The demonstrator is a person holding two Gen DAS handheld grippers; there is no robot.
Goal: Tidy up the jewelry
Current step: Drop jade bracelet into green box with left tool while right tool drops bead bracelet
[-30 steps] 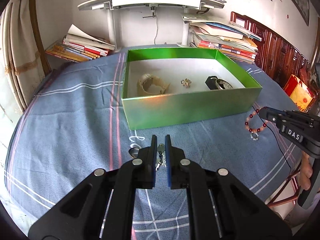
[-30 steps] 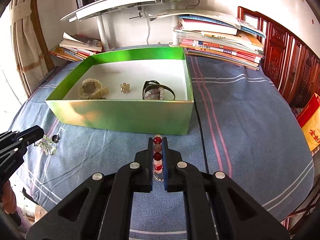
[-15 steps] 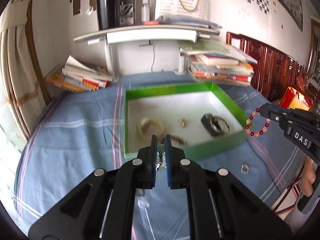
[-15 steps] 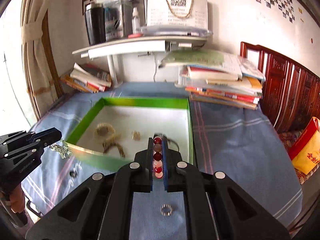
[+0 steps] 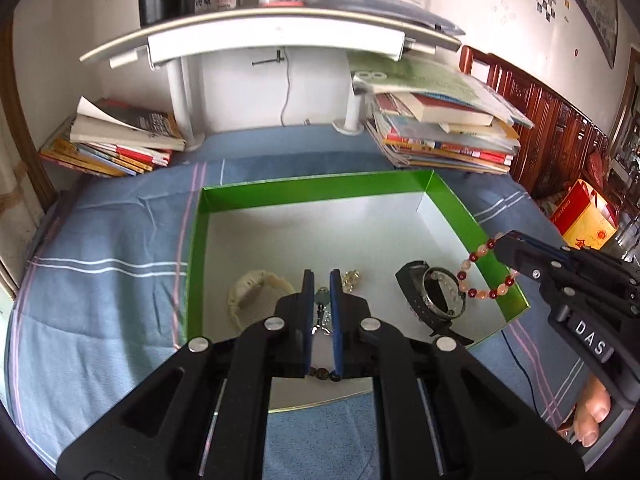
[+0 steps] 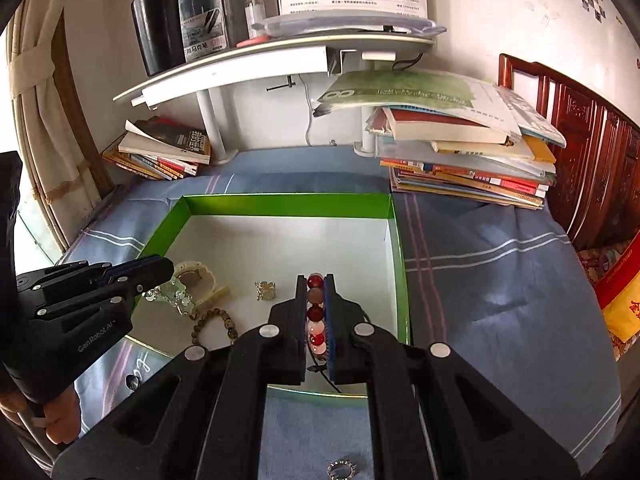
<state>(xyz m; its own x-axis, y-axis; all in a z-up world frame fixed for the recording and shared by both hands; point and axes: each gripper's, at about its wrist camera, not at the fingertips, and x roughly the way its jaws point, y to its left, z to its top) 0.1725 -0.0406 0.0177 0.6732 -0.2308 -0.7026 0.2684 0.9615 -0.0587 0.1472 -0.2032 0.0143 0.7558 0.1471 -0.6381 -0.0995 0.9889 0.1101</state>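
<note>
Beaded bracelet (image 6: 315,312), pinched in the right gripper (image 6: 315,320), hangs over the green box (image 6: 288,204); left gripper (image 5: 321,312) pinches a crystal trinket (image 6: 172,294) above its near-left corner.

The box (image 5: 452,200) has bright green walls and a pale grey-white floor. Under it, the cloth (image 5: 108,264) on the tabletop is dusty blue, crossed by thin white and pink stripes. At the right of the left wrist frame hangs a bead bracelet (image 5: 480,264) of dark red and pale peach beads, alternating. In the box lie a cream watch (image 5: 256,296), a black watch (image 5: 432,296) with a silver bezel, and a small gold ornament (image 6: 266,290); a brown bead bracelet (image 6: 216,320) shows lower left of centre in the right wrist frame. Both claws, the left claw (image 5: 321,296) and the right claw (image 6: 315,304), are black with blue pads (image 5: 335,320). The chair (image 6: 592,152) at right is reddish-brown carved wood.
</note>
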